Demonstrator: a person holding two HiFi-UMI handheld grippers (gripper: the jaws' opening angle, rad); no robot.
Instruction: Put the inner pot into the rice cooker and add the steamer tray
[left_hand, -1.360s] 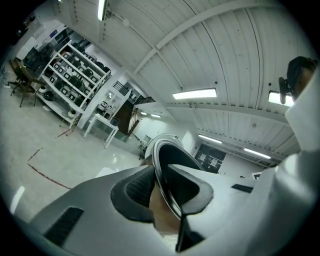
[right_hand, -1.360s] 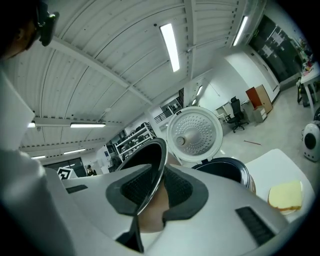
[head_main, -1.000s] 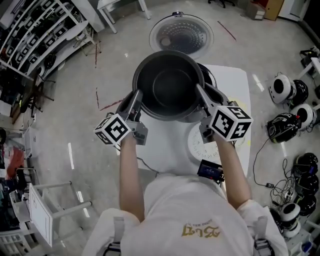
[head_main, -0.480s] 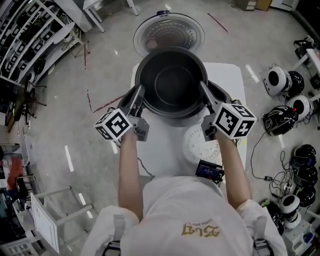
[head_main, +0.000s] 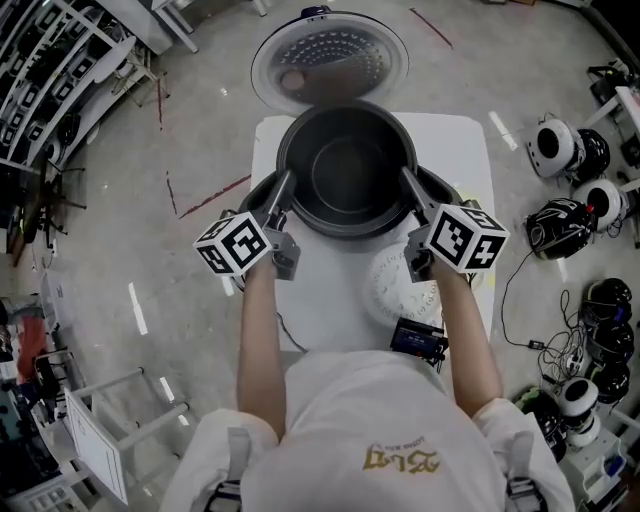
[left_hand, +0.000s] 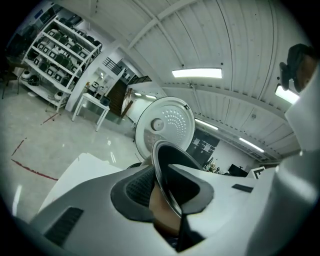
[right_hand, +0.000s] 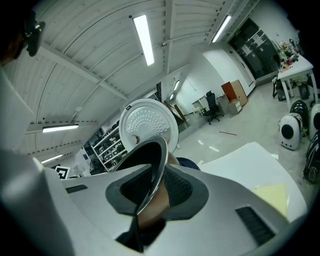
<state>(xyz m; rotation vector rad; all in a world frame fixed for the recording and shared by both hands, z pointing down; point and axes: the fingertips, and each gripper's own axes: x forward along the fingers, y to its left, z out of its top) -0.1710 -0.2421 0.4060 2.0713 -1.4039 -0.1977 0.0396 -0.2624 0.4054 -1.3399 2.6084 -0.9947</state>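
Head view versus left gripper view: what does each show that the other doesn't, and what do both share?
Only the head view: the steamer tray on the table, and the pot's whole rim over the cooker. Only the left gripper view: the left gripper's pads pinching the rim, and ceiling lights. Both: the left gripper, the pot, the open lid.

Both bare forearms reach forward from the torso, the left forearm (head_main: 258, 340) toward 12 o'clock and the right forearm (head_main: 465, 330) alongside it. The left gripper (head_main: 283, 190) points toward 1 o'clock and the right gripper (head_main: 405, 180) toward 11 o'clock, so they converge. Each has its pads on the rim of the inner pot (head_main: 345, 170), the left at the pot's 8 o'clock and the right at its 4 o'clock. The left gripper's jaws are opening a little with the rim between them.
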